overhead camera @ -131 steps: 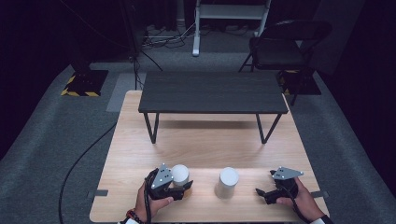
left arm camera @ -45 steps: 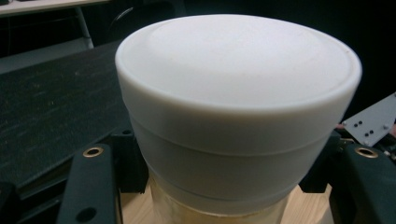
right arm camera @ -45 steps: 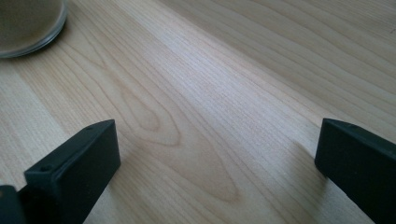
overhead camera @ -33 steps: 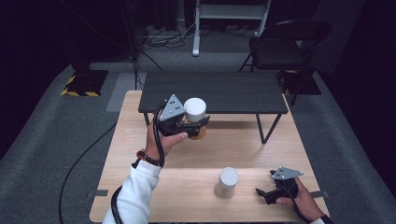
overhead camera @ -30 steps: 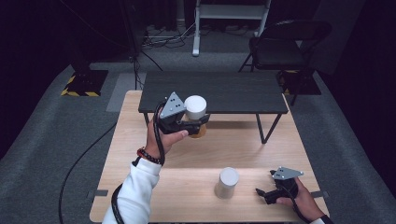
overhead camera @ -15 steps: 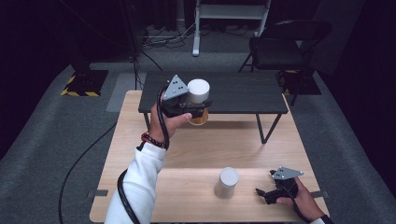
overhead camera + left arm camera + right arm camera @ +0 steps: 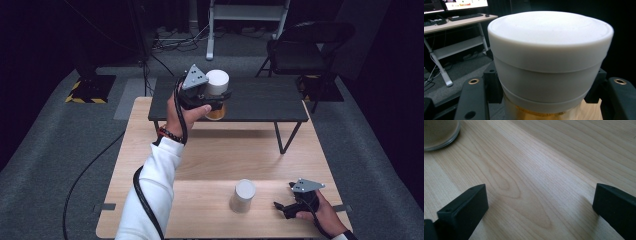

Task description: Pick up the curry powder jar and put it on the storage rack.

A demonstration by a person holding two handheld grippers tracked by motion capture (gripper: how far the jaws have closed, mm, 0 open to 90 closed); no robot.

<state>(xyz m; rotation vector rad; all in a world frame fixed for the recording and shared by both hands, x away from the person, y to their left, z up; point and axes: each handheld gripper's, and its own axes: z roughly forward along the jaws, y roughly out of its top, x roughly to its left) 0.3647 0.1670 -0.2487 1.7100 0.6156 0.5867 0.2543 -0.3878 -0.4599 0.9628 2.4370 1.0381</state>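
My left gripper [image 7: 216,100] is shut on a jar [image 7: 217,83] with a white lid and an amber lower part. It holds the jar upright in the air over the front edge of the black raised shelf [image 7: 260,100]. In the left gripper view the jar [image 7: 549,57] stands between the black fingers [image 7: 472,100], which press on its sides. A second pale jar [image 7: 242,196] stands on the wooden table [image 7: 220,155] near the front. My right gripper [image 7: 282,209] rests on the table to that jar's right, open with nothing between its fingers [image 7: 464,207]. That jar's base [image 7: 437,132] shows at the top left.
The black shelf stands on thin legs across the far half of the wooden table. Behind the table are a dark chair [image 7: 305,45], a white stand [image 7: 245,15] and cables on grey carpet. A cable trails along the left sleeve [image 7: 150,190].
My left gripper has carried the jar from the table's front up and away, to above the black shelf's front edge. The right gripper and the second jar have stayed put.
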